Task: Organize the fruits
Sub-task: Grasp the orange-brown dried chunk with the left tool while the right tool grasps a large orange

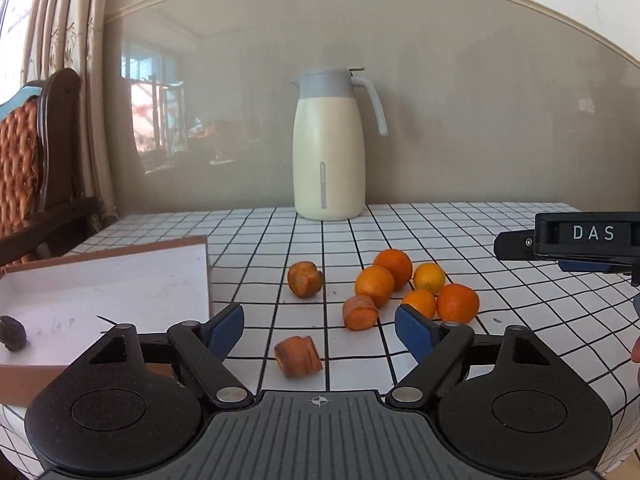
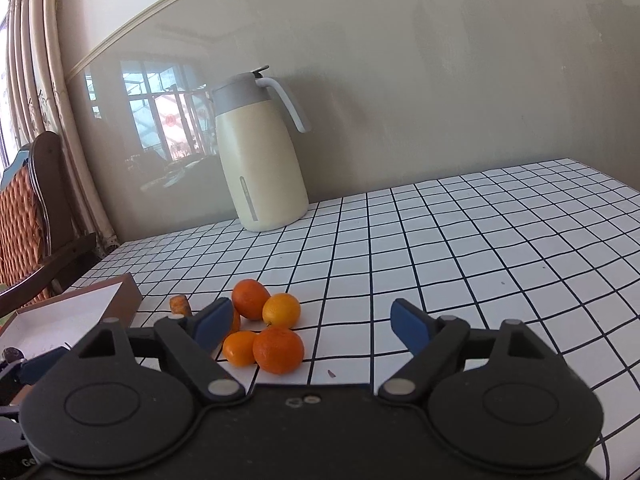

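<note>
Left gripper (image 1: 319,330), its jaws standing apart and empty, hovers low over the checked tablecloth (image 1: 460,240) with a carrot chunk (image 1: 298,356) lying just ahead between the blue pads (image 1: 228,326). Right gripper (image 2: 312,326), likewise spread and holding nothing, faces the cluster of oranges (image 2: 264,328), which sits toward its left finger rather than centred. Two further carrot pieces (image 1: 306,279) (image 1: 360,312) lie between the oranges and the shallow cardboard tray (image 1: 120,280), which rests at the left edge of the table and holds one small dark object (image 1: 12,332). A cream thermal jug (image 1: 328,148) stands at the wall. The step in hand appears to be the approach to a first pick; the next move calls for centring each gripper on a single piece, lowering, and closing gently, since round fruit may roll.
</note>
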